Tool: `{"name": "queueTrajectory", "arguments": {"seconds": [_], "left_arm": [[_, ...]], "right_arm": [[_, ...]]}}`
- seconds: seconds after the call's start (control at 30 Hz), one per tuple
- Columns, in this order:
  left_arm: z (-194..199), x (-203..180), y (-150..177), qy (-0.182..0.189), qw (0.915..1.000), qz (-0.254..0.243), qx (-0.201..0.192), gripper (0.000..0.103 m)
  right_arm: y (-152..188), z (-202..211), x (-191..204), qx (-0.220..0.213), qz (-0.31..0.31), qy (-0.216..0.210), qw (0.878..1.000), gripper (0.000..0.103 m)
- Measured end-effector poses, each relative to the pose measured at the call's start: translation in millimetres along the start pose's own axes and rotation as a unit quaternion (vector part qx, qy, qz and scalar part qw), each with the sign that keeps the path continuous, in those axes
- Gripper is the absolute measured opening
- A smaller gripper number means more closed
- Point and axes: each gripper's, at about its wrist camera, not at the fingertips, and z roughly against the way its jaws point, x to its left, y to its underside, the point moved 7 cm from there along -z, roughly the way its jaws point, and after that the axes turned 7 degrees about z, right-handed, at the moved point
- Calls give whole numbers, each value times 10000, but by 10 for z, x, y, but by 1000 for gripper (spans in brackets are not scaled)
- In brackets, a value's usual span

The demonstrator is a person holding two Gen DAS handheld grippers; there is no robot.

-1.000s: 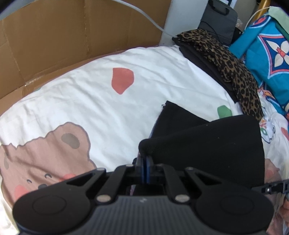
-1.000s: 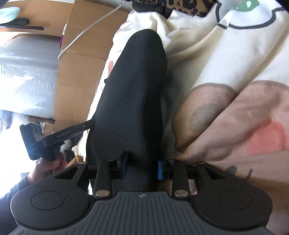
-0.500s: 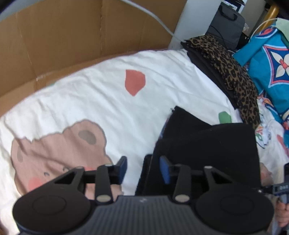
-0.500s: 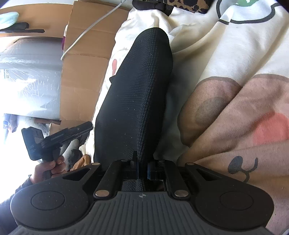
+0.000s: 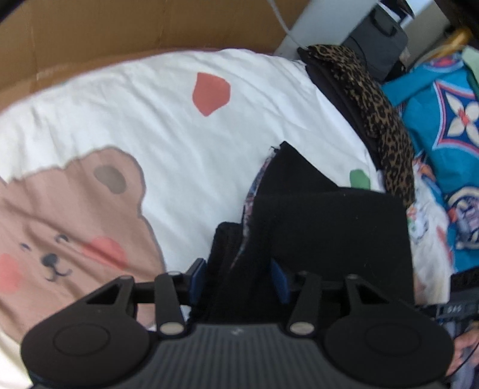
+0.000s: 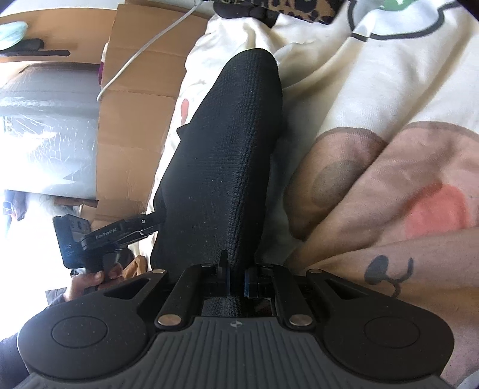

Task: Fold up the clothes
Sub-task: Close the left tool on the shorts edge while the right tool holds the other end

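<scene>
A folded black knit garment (image 5: 329, 239) lies on a white bedsheet with a bear print (image 5: 149, 119). My left gripper (image 5: 238, 279) straddles the garment's near left edge. Its jaws are opening, and the blue pads stand apart from the cloth between them. In the right wrist view the same garment (image 6: 227, 149) runs away from me as a long black fold. My right gripper (image 6: 238, 281) is shut on its near end. A hand (image 6: 89, 278) holds the left gripper's body (image 6: 119, 233) at the fold's left side, with the fingertips hidden behind the cloth.
A pile of leopard-print and black clothes (image 5: 377, 104) lies at the far right of the sheet. Blue patterned bedding (image 5: 443, 119) is beyond it. Cardboard (image 5: 119, 27) lines the far side, with a white cable (image 6: 143, 51) across it. A grey bag (image 5: 377, 39) stands behind.
My left gripper let go of the garment's corner, opened, and moved in and down over the garment's edge. My right gripper closed on the garment's near end.
</scene>
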Motion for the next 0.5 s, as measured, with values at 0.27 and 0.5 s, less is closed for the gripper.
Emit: {"name": "queueTrajectory", "arguments": {"seconds": [0.27,0.5], "left_arm": [[-157,69,27,462,9987,167,112,64],[-87,-19,7,513,9986,39,116,41]], "right_arm": [[2,-122,-21,116,26,25,9999,9],[-40,-60,63,-14,87,-53,9999,6]]}}
